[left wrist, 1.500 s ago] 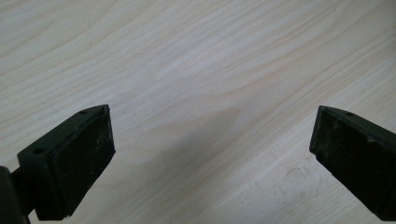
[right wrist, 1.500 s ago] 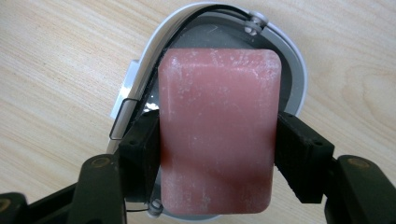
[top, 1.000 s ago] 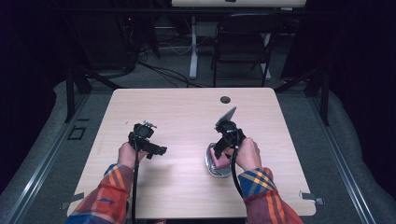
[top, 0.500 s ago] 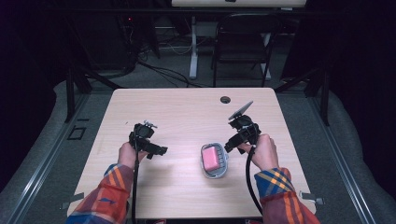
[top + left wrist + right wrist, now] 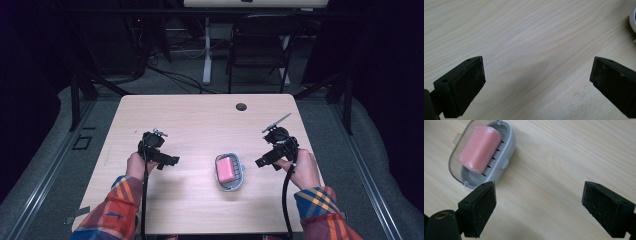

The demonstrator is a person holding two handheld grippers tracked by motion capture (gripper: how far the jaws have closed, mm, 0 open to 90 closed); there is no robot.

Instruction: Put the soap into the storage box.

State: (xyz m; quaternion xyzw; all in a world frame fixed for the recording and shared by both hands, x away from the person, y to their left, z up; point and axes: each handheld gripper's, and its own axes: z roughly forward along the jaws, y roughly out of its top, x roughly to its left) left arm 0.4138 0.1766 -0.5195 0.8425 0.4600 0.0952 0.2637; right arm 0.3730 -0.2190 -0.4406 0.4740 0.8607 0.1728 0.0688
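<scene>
While the pink soap [image 5: 226, 170] lies in its grey dish [image 5: 239, 184] on the table [image 5: 200, 115], between the two hands, the right gripper [image 5: 263, 162] hangs just right of the dish, its jaws spread, just opened, with only bare wood between them. The left gripper [image 5: 169, 161] sits well left, jaws wide apart and holding nothing.
</scene>
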